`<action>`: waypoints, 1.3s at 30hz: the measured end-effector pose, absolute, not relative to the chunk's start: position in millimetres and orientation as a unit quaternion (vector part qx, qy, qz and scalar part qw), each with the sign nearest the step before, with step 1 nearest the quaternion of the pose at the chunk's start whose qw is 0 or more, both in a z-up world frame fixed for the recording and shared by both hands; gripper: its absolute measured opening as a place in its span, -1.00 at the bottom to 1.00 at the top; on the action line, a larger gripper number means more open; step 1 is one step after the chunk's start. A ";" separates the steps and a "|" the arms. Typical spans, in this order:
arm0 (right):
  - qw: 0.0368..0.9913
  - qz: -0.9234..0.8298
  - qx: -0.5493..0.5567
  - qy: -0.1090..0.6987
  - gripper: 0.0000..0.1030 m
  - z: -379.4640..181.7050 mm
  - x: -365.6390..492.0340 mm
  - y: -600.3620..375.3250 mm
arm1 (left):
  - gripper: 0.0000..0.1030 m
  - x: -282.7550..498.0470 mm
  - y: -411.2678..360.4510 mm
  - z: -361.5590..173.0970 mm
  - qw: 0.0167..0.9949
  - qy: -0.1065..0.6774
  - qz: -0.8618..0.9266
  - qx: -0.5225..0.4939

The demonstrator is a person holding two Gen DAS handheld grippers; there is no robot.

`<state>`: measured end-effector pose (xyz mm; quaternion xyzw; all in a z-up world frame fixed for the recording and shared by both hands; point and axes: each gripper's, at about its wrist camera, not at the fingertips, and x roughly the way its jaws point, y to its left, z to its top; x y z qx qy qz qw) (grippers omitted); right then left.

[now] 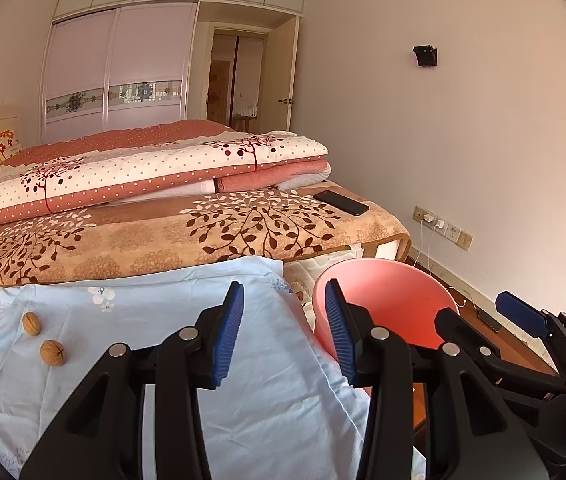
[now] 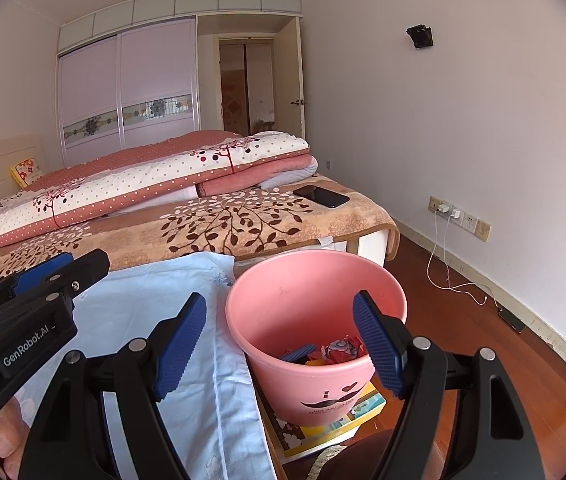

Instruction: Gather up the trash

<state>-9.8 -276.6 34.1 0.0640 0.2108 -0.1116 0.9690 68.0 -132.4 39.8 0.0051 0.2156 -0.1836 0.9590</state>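
Two walnuts [image 1: 31, 323] [image 1: 52, 352] lie on a light blue cloth [image 1: 155, 340] at the left of the left wrist view. A pink bin [image 2: 315, 320] stands beside the cloth on a colourful box [image 2: 339, 420]; it holds wrappers and scraps [image 2: 323, 354]. The bin also shows in the left wrist view [image 1: 387, 304]. My left gripper [image 1: 283, 336] is open and empty above the cloth's right edge. My right gripper [image 2: 279, 344] is open and empty, its right finger over the bin.
A bed [image 1: 187, 224] with folded quilts [image 1: 143, 172] lies behind the cloth, a black phone [image 2: 321, 196] on its corner. Chargers and cables [image 2: 447, 256] hang from wall sockets down to the wooden floor [image 2: 483, 340] on the right.
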 end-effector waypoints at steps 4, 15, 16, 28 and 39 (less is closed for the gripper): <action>0.969 -0.112 0.064 0.211 0.44 34.1 -9.7 -276.5 | -0.17 67.8 -131.3 39.1 0.959 0.217 -0.183 0.004; 0.969 -0.110 0.059 0.213 0.44 34.1 -9.1 -272.7 | -0.17 68.9 -128.5 36.9 0.959 0.217 -0.182 0.003; 0.969 -0.109 0.058 0.214 0.44 33.4 -8.8 -272.2 | -0.17 68.7 -128.4 36.9 0.959 0.217 -0.182 0.003; 0.969 -0.106 0.054 0.217 0.44 33.0 -4.8 -270.5 | -0.17 71.8 -120.8 33.8 0.959 0.221 -0.178 0.002; 0.969 -0.104 0.050 0.220 0.44 30.9 -2.4 -268.3 | -0.17 74.0 -117.0 32.3 0.960 0.222 -0.172 0.000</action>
